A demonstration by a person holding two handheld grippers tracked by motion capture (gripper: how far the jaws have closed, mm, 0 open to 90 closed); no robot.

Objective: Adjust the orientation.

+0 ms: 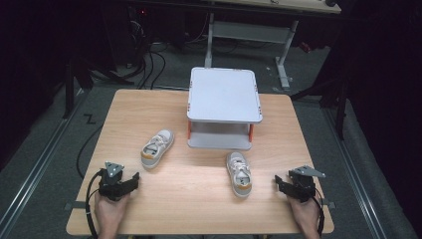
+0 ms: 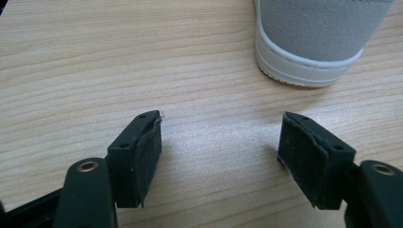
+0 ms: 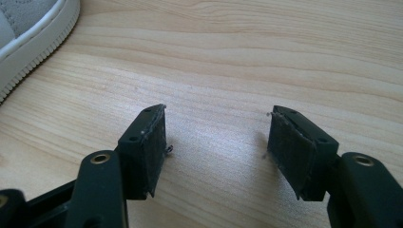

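Holding both grippers low at the near edge of the bench, you have the left gripper with its jaws apart over bare wood, and the right gripper with its jaws spread wide, nothing between either pair. Your left sneaker lies just ahead of the left gripper, its heel end facing you. Your right sneaker lies near the right gripper, toward the bench's middle. Behind both shoes stands a grey two-tier shoe rack, both tiers bare, nothing blocking the way.

No legible text, label or number anywhere
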